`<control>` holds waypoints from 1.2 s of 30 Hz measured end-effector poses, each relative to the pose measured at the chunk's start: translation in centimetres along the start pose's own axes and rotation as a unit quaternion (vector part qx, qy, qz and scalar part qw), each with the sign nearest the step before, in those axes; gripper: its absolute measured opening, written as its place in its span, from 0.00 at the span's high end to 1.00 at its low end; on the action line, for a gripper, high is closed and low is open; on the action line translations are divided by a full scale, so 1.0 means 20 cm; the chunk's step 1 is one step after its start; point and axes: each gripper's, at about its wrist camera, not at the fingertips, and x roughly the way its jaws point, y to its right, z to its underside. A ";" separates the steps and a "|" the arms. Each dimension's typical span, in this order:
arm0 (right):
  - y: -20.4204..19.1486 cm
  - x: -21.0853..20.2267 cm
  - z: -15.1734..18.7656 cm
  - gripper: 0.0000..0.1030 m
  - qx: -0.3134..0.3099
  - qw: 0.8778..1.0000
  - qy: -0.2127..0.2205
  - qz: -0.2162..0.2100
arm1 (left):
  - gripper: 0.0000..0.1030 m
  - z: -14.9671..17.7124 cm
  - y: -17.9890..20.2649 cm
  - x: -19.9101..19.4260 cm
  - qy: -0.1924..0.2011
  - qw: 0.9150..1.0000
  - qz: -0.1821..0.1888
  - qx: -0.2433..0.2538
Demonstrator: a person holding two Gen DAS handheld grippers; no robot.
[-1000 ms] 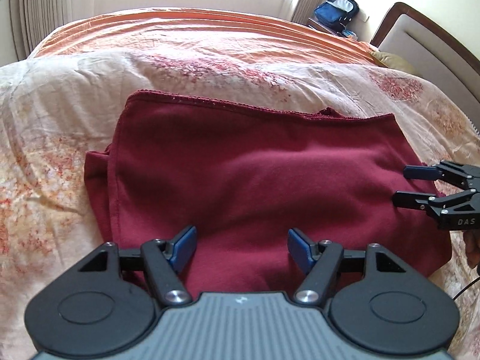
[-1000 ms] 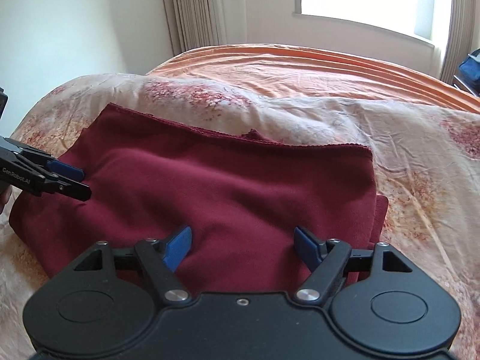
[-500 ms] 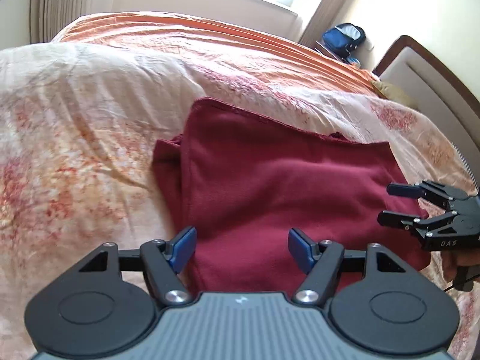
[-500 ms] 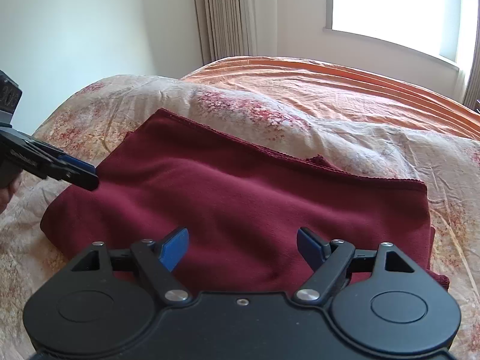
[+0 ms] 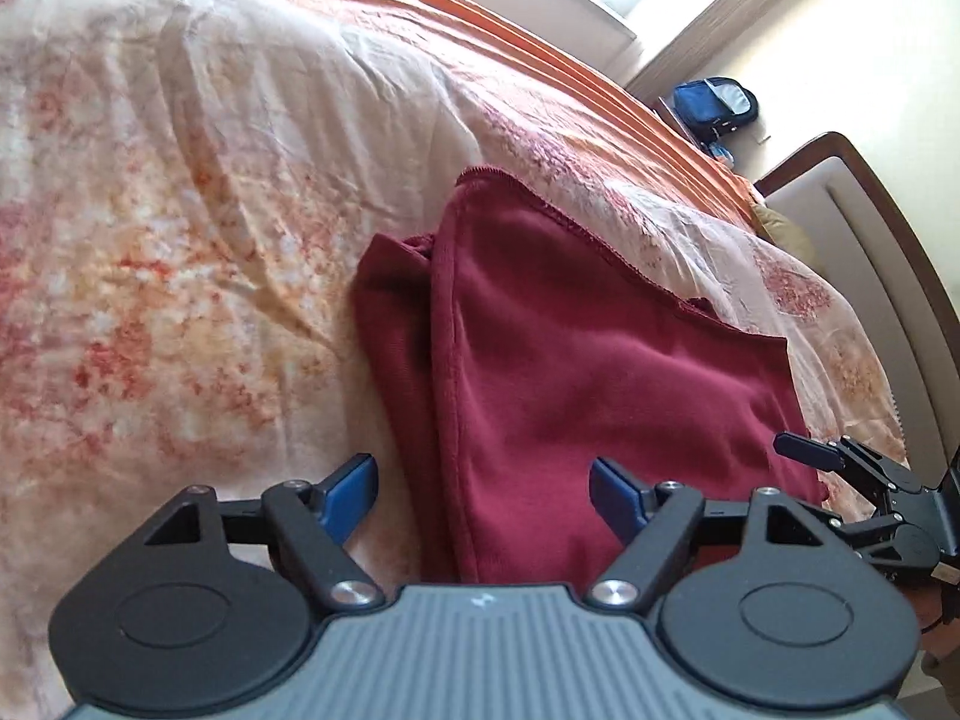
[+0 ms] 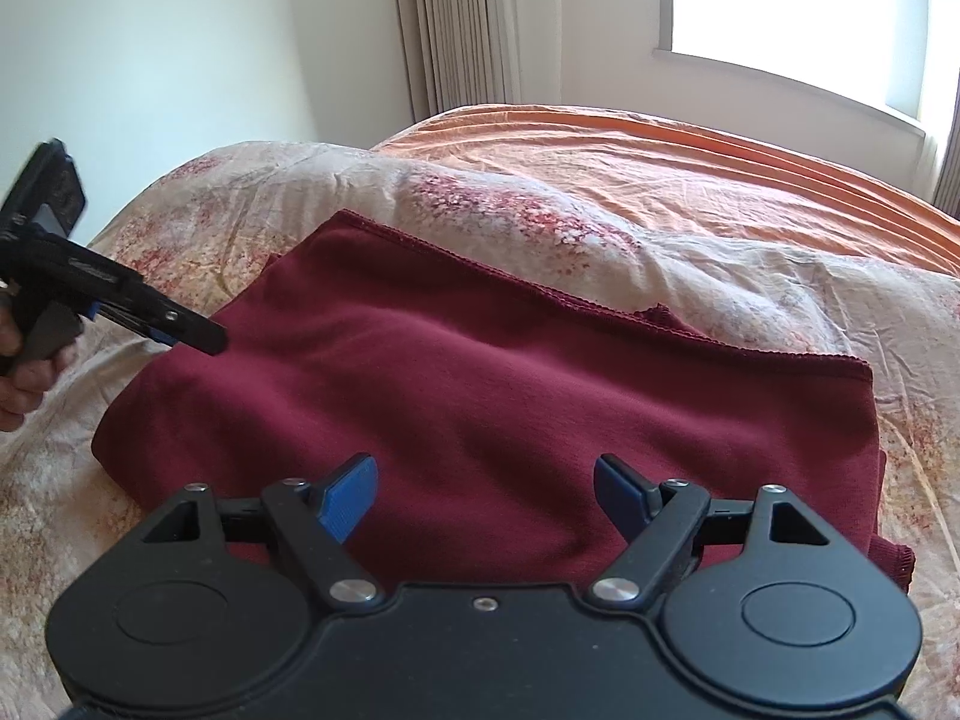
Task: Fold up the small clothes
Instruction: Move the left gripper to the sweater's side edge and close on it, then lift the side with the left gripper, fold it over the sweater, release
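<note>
A dark red garment (image 5: 576, 372) lies folded flat on the floral bedspread; it also shows in the right wrist view (image 6: 492, 384). My left gripper (image 5: 483, 495) is open and empty, hovering over the garment's near left edge. It shows side-on at the left of the right wrist view (image 6: 198, 339). My right gripper (image 6: 486, 495) is open and empty above the garment's near edge. It also shows at the far right of the left wrist view (image 5: 840, 480), beside the garment's right edge.
The floral bedspread (image 5: 150, 252) covers the bed, with an orange sheet (image 6: 690, 168) behind. A headboard (image 5: 870, 228) stands at the right and a blue bag (image 5: 714, 105) beyond the bed. A window and curtains (image 6: 474, 24) line the far wall.
My left gripper has swung left, toward the garment's left edge. My right gripper has drawn back and turned left a little. Both stay open; the garment has not moved.
</note>
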 end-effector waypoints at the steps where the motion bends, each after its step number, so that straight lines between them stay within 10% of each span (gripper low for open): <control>1: 0.00 0.00 0.00 0.20 -0.002 1.000 0.000 -0.001 | 0.21 0.00 -0.01 0.02 -0.003 1.000 0.003 -0.003; 10: 0.00 0.00 -0.01 0.20 -0.001 1.000 0.002 0.010 | 0.21 -0.01 -0.02 0.13 -0.002 0.998 0.058 -0.041; 16: 0.00 0.05 -0.03 0.20 -0.015 0.998 0.002 0.063 | 0.37 0.00 -0.04 0.13 0.003 0.998 0.043 -0.051; 18: 0.00 0.08 -0.05 0.20 -0.012 0.997 0.003 0.074 | 0.62 0.00 -0.02 0.12 0.004 0.999 0.019 -0.036; 21: -0.02 0.10 -0.06 0.20 -0.020 0.997 0.007 0.080 | 0.72 0.00 0.01 0.10 0.008 0.999 0.013 -0.029; 36: -0.06 0.26 0.02 0.14 -0.072 0.991 -0.023 0.108 | 0.85 -0.05 0.18 0.00 0.024 0.999 0.020 0.012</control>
